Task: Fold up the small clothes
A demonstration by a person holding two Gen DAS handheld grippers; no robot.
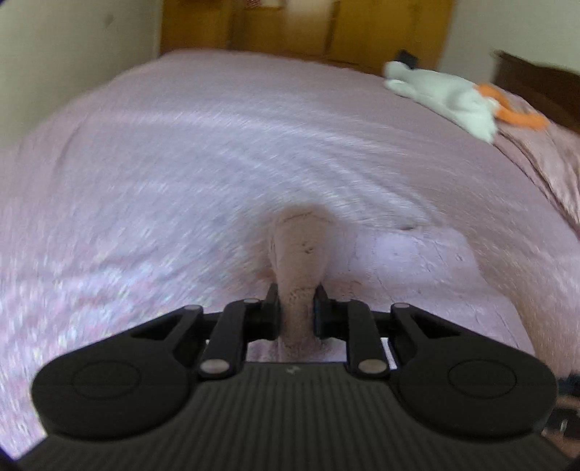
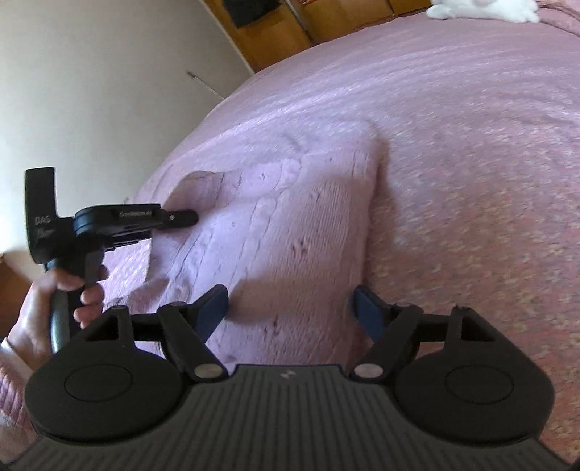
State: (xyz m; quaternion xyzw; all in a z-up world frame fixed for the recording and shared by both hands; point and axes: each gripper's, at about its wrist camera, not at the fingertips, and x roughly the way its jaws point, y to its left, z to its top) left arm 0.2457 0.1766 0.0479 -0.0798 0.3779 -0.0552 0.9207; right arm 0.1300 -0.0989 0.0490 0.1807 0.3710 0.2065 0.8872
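A pink knitted garment (image 2: 290, 224) lies on the pink bedspread (image 2: 471, 145). My left gripper (image 1: 296, 311) is shut on a bunched edge of the garment (image 1: 301, 253) and lifts it off the bed. In the right wrist view the left gripper (image 2: 188, 217) shows at the garment's left edge, held by a hand. My right gripper (image 2: 290, 308) is open, its blue-padded fingers (image 2: 214, 308) spread over the garment's near edge, with nothing between them.
A white cloth (image 1: 442, 94) and an orange item (image 1: 514, 112) lie at the far right of the bed. A wooden cabinet (image 1: 290, 25) stands behind the bed. A pale wall (image 2: 90, 90) is on the left. The left view is motion-blurred.
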